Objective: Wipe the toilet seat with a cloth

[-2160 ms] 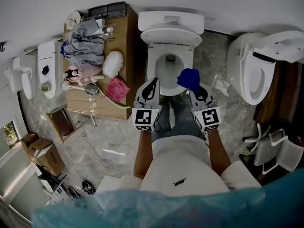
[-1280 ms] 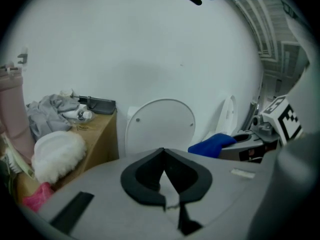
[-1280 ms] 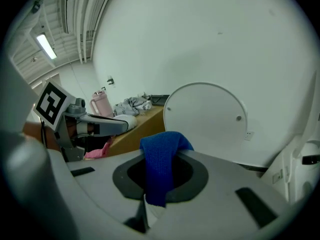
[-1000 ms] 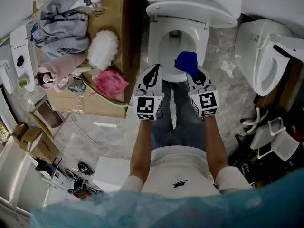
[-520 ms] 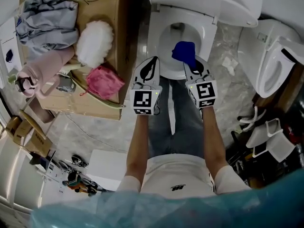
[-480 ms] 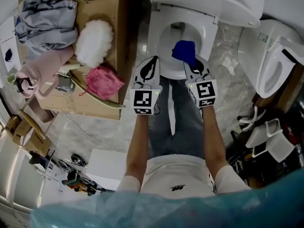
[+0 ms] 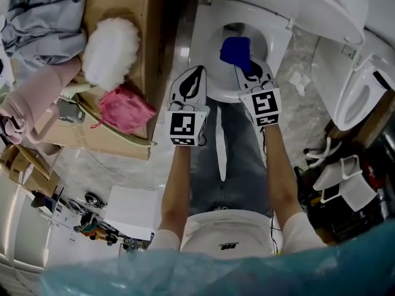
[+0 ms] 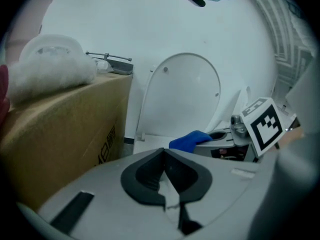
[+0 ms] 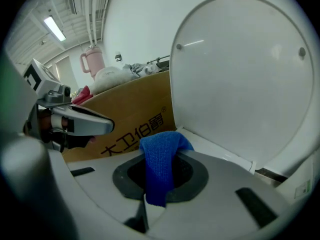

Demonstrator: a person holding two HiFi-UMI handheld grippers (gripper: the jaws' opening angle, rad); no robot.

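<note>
The right hand-held gripper [image 7: 249, 73], clamped on the blue cloth [image 7: 234, 49], has advanced over the toilet seat [image 7: 202, 54], so wiping seems imminent. The left hand-held gripper [image 7: 190, 82] waits beside it, jaws together, empty.

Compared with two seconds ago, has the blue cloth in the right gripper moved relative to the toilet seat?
Yes. The blue cloth, held by the right gripper, went from the front right edge of the toilet seat farther in, over the bowl opening.
</note>
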